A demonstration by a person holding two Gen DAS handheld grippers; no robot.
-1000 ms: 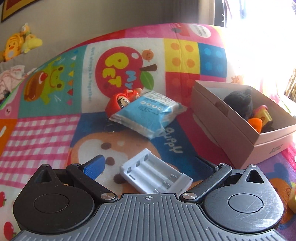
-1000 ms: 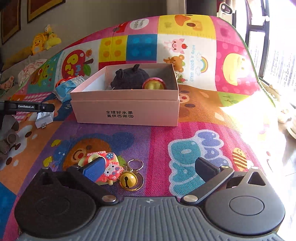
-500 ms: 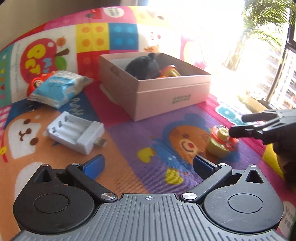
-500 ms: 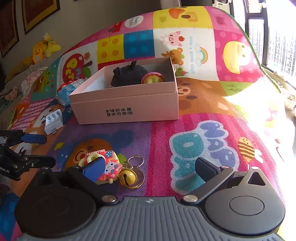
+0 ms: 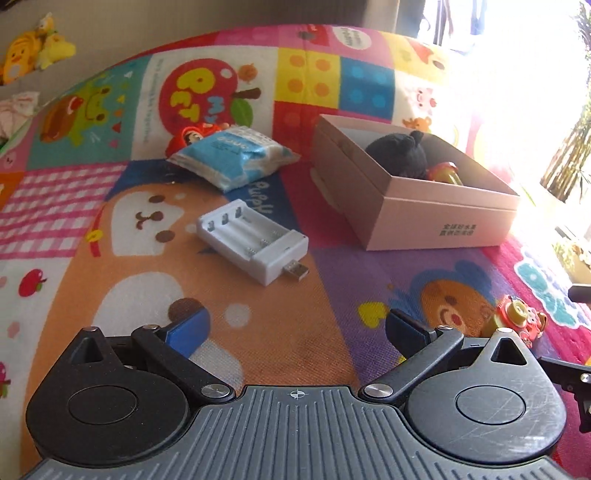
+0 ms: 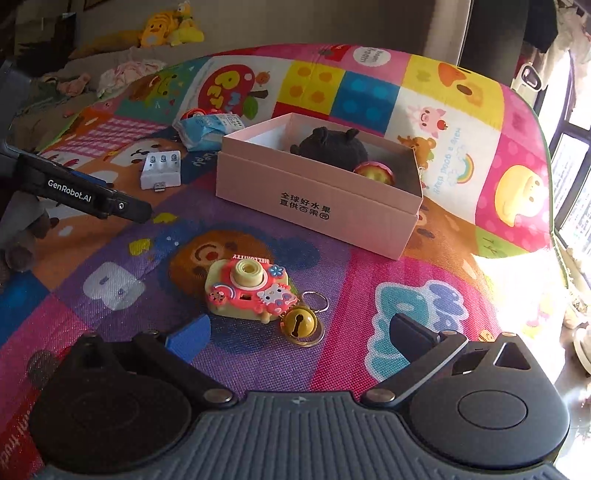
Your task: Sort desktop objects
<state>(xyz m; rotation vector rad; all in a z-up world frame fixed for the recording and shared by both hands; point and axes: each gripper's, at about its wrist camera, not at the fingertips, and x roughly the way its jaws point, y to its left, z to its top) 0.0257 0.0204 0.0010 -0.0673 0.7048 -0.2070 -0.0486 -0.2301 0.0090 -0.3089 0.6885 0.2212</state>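
Note:
A pink box (image 5: 436,206) (image 6: 321,206) holds a black plush (image 5: 400,155) (image 6: 332,147) and a red-yellow toy (image 6: 373,173). A white battery charger (image 5: 255,236) (image 6: 160,170) lies on the mat ahead of my left gripper (image 5: 295,332), which is open and empty. A blue tissue pack (image 5: 232,158) (image 6: 207,127) and a red doll (image 5: 188,136) lie behind it. My right gripper (image 6: 299,332) is open and empty just short of a pink toy camera keychain (image 6: 249,291) with a gold bell (image 6: 297,323). The camera also shows in the left wrist view (image 5: 517,317).
Everything rests on a colourful cartoon play mat (image 5: 110,184). Plush toys (image 6: 170,27) and clothes (image 6: 125,72) lie beyond its far edge. A bright window is on the right. The left gripper's arm (image 6: 77,192) shows at the left of the right wrist view.
My left gripper has swung back left, toward the charger. My right gripper has risen and tilted down, so the toy camera now lies whole in front of it.

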